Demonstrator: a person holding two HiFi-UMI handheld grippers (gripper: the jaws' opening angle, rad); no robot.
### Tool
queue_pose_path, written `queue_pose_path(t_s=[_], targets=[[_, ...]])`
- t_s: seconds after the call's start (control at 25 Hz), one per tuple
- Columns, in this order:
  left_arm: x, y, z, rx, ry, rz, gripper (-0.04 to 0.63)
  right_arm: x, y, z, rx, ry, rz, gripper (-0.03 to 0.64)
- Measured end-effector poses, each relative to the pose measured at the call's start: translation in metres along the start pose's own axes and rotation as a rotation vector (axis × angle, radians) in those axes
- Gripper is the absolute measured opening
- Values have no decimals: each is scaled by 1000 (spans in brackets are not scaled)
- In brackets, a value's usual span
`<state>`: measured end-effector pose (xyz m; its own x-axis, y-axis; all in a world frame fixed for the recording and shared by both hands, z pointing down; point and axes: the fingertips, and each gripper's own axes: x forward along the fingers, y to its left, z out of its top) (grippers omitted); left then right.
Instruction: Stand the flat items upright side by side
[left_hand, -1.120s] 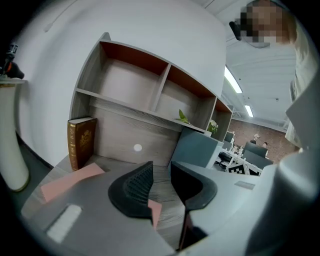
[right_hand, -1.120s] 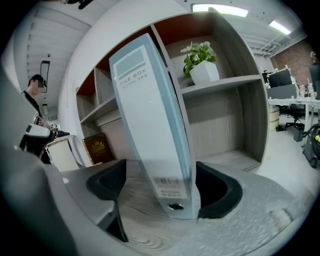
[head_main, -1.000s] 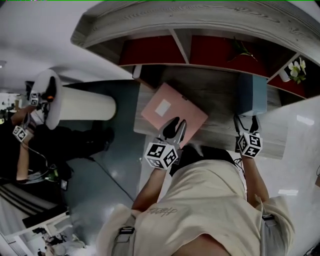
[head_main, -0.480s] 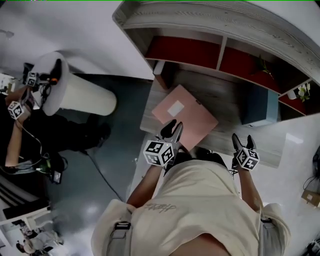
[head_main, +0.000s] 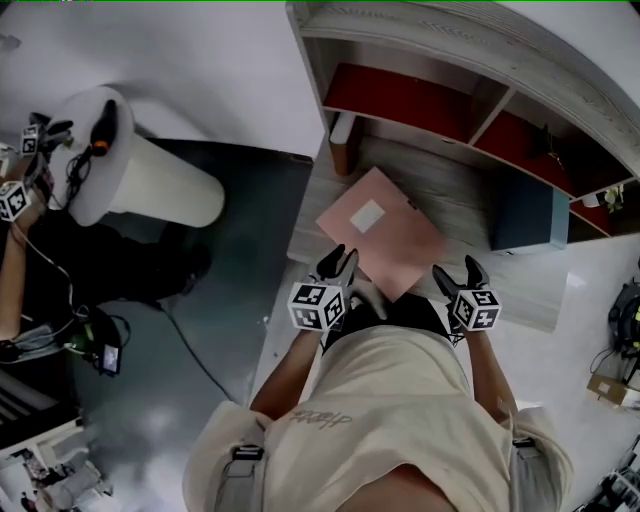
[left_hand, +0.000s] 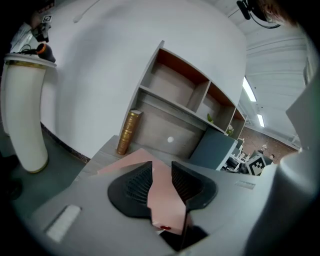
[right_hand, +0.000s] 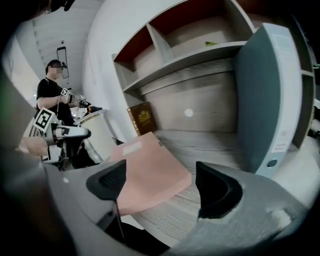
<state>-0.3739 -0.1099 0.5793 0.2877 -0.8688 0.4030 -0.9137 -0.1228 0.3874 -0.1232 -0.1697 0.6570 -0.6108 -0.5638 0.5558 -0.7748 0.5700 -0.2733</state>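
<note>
A flat pink folder (head_main: 385, 232) lies on the wooden desk (head_main: 470, 205), its near edge over the desk's front. My left gripper (head_main: 337, 265) is shut on that near left edge; in the left gripper view the pink folder (left_hand: 161, 197) fills the gap between the pads of the left gripper (left_hand: 161, 180). My right gripper (head_main: 460, 272) stands open at the folder's near right corner, and the pink folder (right_hand: 150, 170) lies low between the wide jaws of the right gripper (right_hand: 162, 187), untouched. A teal binder (head_main: 530, 213) stands upright at the right. A brown book (head_main: 343, 150) stands at the back left.
A shelf unit (head_main: 430, 60) with red-backed compartments rises behind the desk. A white cylindrical stand (head_main: 140, 180) with tools on it is on the floor at the left, with another person's arm (head_main: 10, 270) beside it. Grey floor lies left of the desk.
My right gripper has left the teal binder and moved left to the pink folder's near right corner. My left gripper keeps its hold on the folder. The view has shifted rightward.
</note>
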Motion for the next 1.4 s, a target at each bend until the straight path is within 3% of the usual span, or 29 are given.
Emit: queue_pose_path(t_s=[0.24,0.44,0.68,0.92,1.12,1.2,1.4], targets=[[14,26,-51,-179,115,17,173,44,33,10,-135,171,210,437],[29,47,-75,-266,152,87,173,87,20,35,-194,232,269,437],[48,66,-95,-413,181,121,193,144,28,46,-268,362,435,437],[66,65,-101,-406,242,157,212,186,37,32,-288,519,558,437],[65,71,-103,-427,259,190,164,202,48,21,-250,581,617,443],[62,73,-103,-439,267,204,208,208,45,14,-246,600,618,443],[69,83,-115,-490,300,215,224,214,49,14,-256,594,639,446]])
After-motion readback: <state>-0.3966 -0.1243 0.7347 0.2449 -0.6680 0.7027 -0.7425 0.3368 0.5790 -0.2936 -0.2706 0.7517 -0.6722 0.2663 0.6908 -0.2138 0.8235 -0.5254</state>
